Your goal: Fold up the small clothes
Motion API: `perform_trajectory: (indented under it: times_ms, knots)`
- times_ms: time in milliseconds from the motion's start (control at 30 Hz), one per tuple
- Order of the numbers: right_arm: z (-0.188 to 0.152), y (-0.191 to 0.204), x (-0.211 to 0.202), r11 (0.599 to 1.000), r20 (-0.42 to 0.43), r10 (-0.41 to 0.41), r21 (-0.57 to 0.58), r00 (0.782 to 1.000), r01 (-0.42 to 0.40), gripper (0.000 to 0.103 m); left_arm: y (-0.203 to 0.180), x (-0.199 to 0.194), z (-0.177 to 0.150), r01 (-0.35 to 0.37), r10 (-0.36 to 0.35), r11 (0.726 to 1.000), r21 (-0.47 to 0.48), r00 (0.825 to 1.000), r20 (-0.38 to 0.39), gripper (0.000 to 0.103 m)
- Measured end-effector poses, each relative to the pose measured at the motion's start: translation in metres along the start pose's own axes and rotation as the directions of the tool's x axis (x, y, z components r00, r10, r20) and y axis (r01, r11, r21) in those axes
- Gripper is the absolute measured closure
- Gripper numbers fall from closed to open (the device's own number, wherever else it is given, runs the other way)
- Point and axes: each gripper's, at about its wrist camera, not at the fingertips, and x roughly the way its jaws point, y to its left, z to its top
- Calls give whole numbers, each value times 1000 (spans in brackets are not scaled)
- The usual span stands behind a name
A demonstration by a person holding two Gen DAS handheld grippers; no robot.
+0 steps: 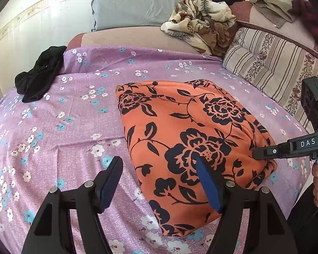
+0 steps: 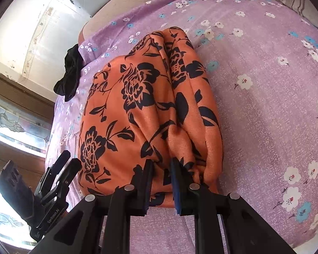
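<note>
The orange garment point(image 1: 186, 139) lies part-folded on the purple sheet point(image 1: 74, 116), its long axis running away from both grippers toward the pillows. The right gripper point(image 2: 162, 182) is nearer: its jaws are nearly closed on a bunched fold at the garment's near end (pads look pressed in). The left gripper point(image 1: 159, 182) hangs wide open, empty, straddling the garment's left edge.

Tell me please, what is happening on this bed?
A person with a handheld gripper in each hand is folding an orange floral garment on the purple bedsheet. The right gripper is pinching a bunched edge of the garment. The left gripper is open, holding nothing, with one finger over the cloth. A black garment lies at the bed's edge.
</note>
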Motion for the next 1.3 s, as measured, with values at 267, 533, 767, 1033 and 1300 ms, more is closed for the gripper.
perform_trajectory:
  times_ms: [267, 533, 767, 1033, 1300]
  knots:
    - [-2, -7, -2, 999, 4, 35, 21, 999, -36, 84, 0, 12, -12, -8, 9, 1000, 9, 998, -67, 21]
    - [-3, -21, -6, 993, 1, 97, 64, 995, -97, 84, 8, -17, -2, 50, -47, 997, -56, 998, 52, 21]
    - [-8, -23, -9, 993, -2, 100, 68, 995, -100, 84, 11, -8, 1, 5, -4, 997, -72, 1000, 20, 21]
    - [-11, -25, -8, 989, -31, 134, 69, 990, -132, 84, -1, 11, 4, -75, 69, 996, -38, 988, -138, 21]
    - [-15, -27, -14, 989, -50, 142, 38, 989, -140, 84, -34, -5, 58, -69, 68, 998, -7, 996, -64, 21]
